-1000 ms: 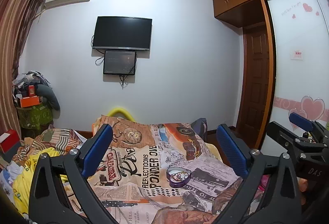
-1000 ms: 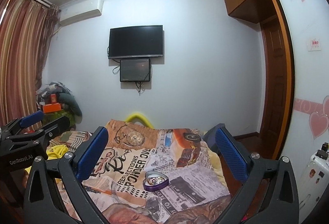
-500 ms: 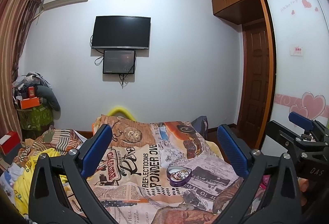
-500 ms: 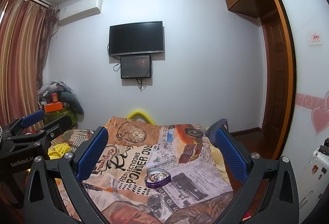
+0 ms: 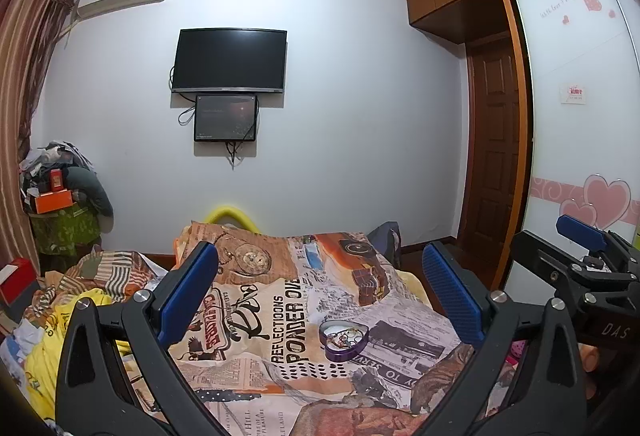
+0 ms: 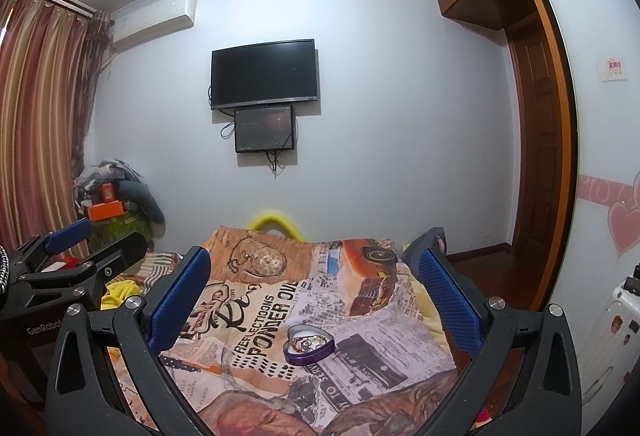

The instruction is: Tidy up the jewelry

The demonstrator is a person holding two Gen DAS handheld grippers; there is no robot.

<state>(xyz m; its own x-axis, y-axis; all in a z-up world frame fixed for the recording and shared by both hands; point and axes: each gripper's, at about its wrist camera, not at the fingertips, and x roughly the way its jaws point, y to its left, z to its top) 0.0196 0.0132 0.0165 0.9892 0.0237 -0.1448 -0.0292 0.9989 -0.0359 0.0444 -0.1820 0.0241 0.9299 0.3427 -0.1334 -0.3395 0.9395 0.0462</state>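
Observation:
A purple heart-shaped tin (image 5: 344, 339) lies open on the printed bedspread (image 5: 280, 300), with tangled jewelry inside. It also shows in the right wrist view (image 6: 309, 344). My left gripper (image 5: 320, 292) is open and empty, held above the bed with the tin ahead between its blue fingers. My right gripper (image 6: 314, 294) is open and empty, also above the bed short of the tin. The right gripper shows at the right of the left wrist view (image 5: 588, 256). The left gripper shows at the left of the right wrist view (image 6: 76, 252).
A pile of yellow and striped clothes (image 5: 60, 308) lies on the bed's left side. A heap of boxes and bags (image 5: 60, 204) stands in the left corner. A wardrobe with sliding door (image 5: 580, 116) lines the right. A white suitcase (image 6: 612, 336) stands at right.
Both grippers have tilted slightly upward and drifted; the tin sits a little lower in both views. Both stay open and empty.

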